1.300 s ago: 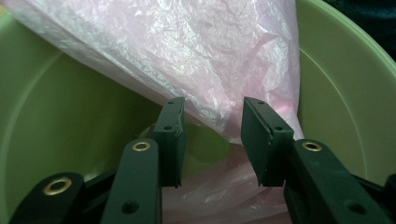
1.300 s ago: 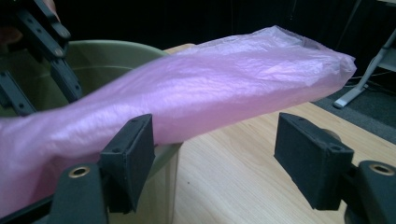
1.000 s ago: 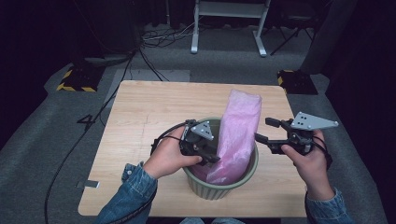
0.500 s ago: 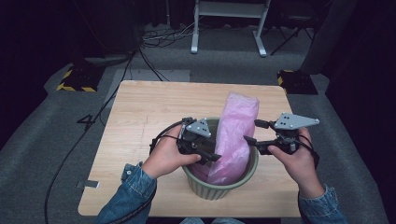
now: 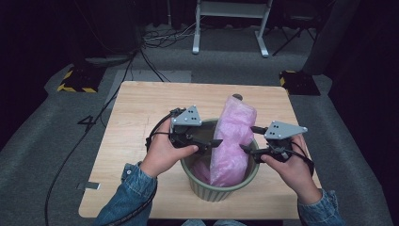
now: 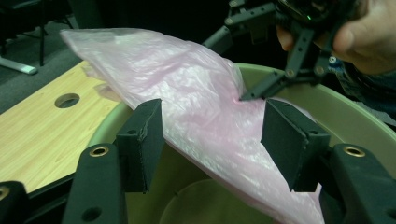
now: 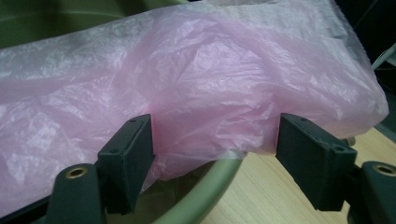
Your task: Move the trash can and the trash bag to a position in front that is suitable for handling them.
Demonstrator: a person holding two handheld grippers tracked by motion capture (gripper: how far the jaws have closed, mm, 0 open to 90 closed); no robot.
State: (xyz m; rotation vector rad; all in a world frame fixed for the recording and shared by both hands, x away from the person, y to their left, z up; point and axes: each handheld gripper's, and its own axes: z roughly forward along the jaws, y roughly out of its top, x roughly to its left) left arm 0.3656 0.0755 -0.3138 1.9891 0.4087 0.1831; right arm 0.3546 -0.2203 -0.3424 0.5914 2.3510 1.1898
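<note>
No readable labels. Pink bag [image 5: 234, 141] stands tilted in the green bin [image 5: 221, 189], top leaning over the bin's far rim. Left gripper [image 5: 212, 142], jaws just opening, wide apart over the bin; right gripper [image 5: 248, 140] spread too, gripping nothing, tips at the bag. Table [image 5: 141, 113] bare left of the bin.

A wooden table [image 5: 141, 113] carries a green bin [image 5: 221, 188] (ribbed).

**Pink bag standing in green bin**

The bag [image 5: 233, 141] is thin, crinkled, translucent pink plastic, bunched into a tall column. Its lower end sits inside the bin [image 5: 207, 190]; its upper end leans over the far right rim, above the table. The bin is a round, ribbed, olive-green tub, upright at the near edge of the table.
</note>
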